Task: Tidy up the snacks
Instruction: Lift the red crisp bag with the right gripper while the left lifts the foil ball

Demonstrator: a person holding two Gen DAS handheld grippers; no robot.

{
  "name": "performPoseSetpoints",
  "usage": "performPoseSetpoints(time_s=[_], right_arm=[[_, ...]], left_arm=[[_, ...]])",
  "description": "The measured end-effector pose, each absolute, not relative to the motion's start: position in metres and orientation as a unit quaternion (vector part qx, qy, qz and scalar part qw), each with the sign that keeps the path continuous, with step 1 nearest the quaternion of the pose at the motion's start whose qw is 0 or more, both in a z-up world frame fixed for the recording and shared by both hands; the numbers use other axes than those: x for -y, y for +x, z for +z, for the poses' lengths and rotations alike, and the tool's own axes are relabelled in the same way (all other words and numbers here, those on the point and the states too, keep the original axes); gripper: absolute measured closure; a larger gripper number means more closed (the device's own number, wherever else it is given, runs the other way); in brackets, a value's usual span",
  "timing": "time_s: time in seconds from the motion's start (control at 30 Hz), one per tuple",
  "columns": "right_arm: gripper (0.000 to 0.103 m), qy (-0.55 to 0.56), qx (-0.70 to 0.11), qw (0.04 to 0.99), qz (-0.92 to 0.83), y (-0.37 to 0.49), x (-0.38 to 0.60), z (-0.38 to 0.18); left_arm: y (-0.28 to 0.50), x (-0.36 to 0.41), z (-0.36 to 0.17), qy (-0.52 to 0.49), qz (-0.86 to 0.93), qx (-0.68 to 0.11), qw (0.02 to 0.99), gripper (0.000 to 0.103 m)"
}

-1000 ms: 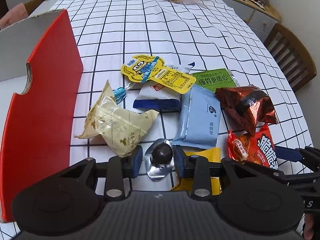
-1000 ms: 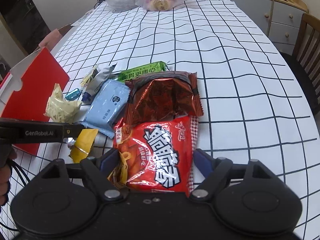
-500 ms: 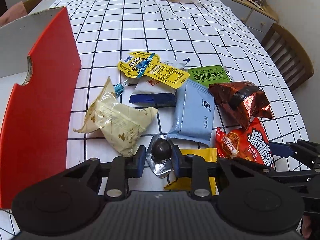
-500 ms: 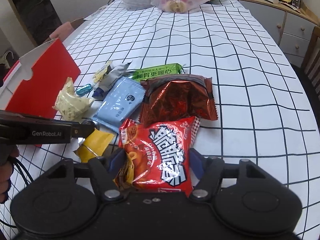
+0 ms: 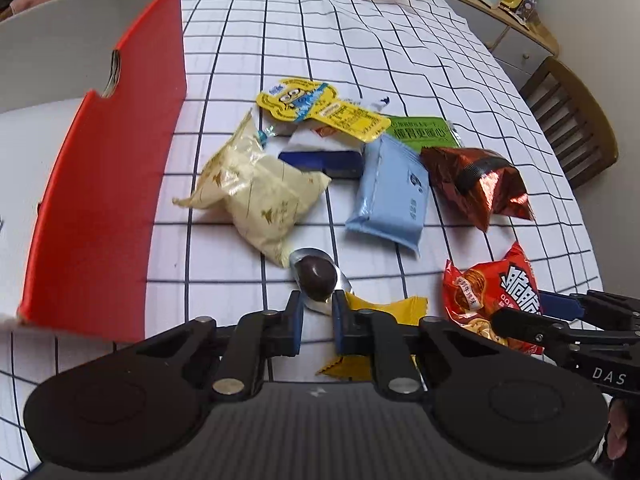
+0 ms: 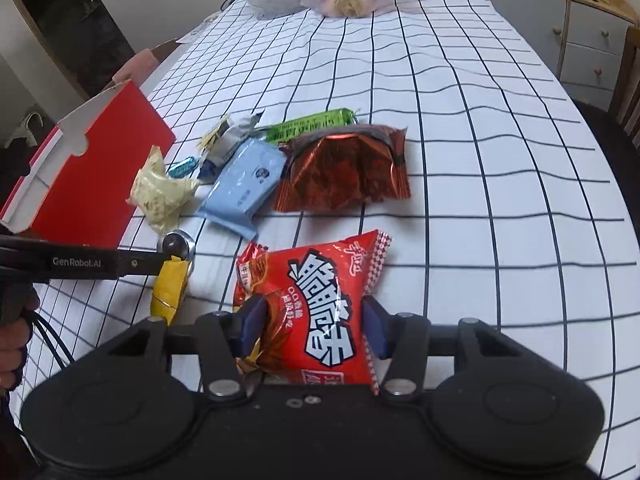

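Left wrist view shows the left gripper (image 5: 316, 318) low in the centre of the frame, its jaws having just closed onto the foil edge of a dark chocolate ball in silver wrapping (image 5: 315, 278), which the blue pads pinch. In the right wrist view the right gripper (image 6: 314, 330) has likewise just been closing, and its pads now squeeze the sides of a red crispy-noodle snack bag (image 6: 316, 306) at lower centre. The sorting looks barely begun: both grips are made, but nothing seems delivered yet. The red cardboard box (image 5: 108, 184) at the left of the frame shows only a white inner wall, and no snack is visible inside it, though its floor is mostly out of sight. Still loose on the checked tablecloth (image 5: 280, 40) in mid-frame are a cream packet (image 5: 256, 188), a light blue pouch (image 5: 390, 192), a shiny red-brown foil bag (image 5: 476, 180), a green sachet (image 5: 424, 132), a yellow cartoon-printed pack (image 5: 316, 106), a white and navy packet (image 5: 324, 152) and a yellow wrapper (image 5: 376, 312) just beside the left jaws.
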State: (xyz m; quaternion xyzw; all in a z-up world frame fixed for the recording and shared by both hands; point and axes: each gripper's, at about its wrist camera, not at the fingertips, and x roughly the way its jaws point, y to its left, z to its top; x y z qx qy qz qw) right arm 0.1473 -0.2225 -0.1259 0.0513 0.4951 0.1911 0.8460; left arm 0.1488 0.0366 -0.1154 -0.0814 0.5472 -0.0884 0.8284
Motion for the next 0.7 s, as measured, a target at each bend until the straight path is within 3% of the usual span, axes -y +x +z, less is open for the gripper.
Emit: performPoseSetpoints(time_s=[0.17,0.23,0.3,0.37,0.43,0.7], right_arm=[[0.048,0.044,-0.495,0.847,0.191,0.143,0.220,-0.124],[0.042,0.046,-0.495,0.847,0.186,0.144,0.220,-0.124],[0.036,0.046,-0.494,0.849,0.183,0.144,0.219,-0.125],[0.032,0.046,-0.496,0.847,0.183,0.144,0.217,-0.126],[0.025,0.043,-0.501,0.845,0.182,0.145,0.213,-0.128],[0.012,-0.002,-0.494,0.853,0.171,0.144,0.190,-0.131]], left_arm=[[0.140,-0.036,-0.112,-0.076,-0.089,-0.547,0.829,0.088],[0.138,-0.037,-0.110,-0.078,-0.083,-0.544,0.831,0.087],[0.137,-0.038,-0.107,-0.079,-0.082,-0.538,0.835,0.080],[0.137,-0.038,-0.105,-0.077,-0.075,-0.532,0.840,0.059],[0.139,-0.038,-0.104,-0.076,-0.066,-0.527,0.844,0.047],[0.151,-0.021,-0.112,-0.040,-0.051,-0.524,0.849,0.046]])
